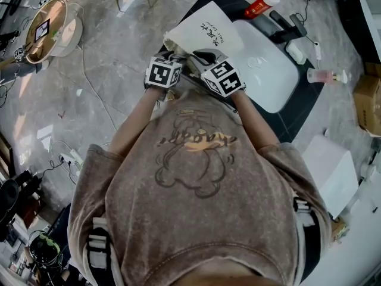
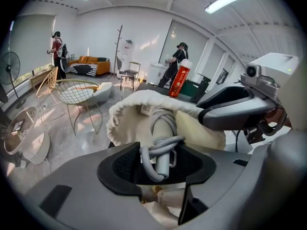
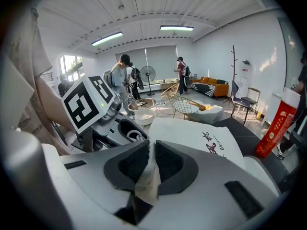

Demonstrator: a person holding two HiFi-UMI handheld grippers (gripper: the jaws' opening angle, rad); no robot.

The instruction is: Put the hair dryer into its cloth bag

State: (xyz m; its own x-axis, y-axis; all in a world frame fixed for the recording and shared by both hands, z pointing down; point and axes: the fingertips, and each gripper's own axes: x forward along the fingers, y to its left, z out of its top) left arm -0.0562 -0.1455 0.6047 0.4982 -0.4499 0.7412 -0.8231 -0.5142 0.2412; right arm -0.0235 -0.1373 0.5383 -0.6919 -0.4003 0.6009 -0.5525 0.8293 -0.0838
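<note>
The cream cloth bag (image 1: pixel 205 34) lies on the dark table (image 1: pixel 297 121) with its mouth toward me. The grey hair dryer's handle (image 2: pixel 160 128), cord wound round it, sticks out of the bag's mouth (image 2: pixel 144 99); the dryer's head is hidden inside. My left gripper (image 2: pixel 160 174) is open around the handle's end, with a dark gap beside the right pad. In the head view the left gripper (image 1: pixel 162 73) sits at the bag's near left corner. My right gripper (image 3: pixel 149 150) is shut on a fold of the bag's rim (image 3: pixel 146 178), just right of the left one (image 1: pixel 223 76).
A white rounded tray (image 1: pixel 268 70) lies right of the bag, with a red bottle (image 1: pixel 262 5) behind it and a pink bottle (image 1: pixel 324 76) to its right. A cardboard box (image 1: pixel 366 97) stands at the right edge. A round side table (image 1: pixel 44 28) is on the floor at left.
</note>
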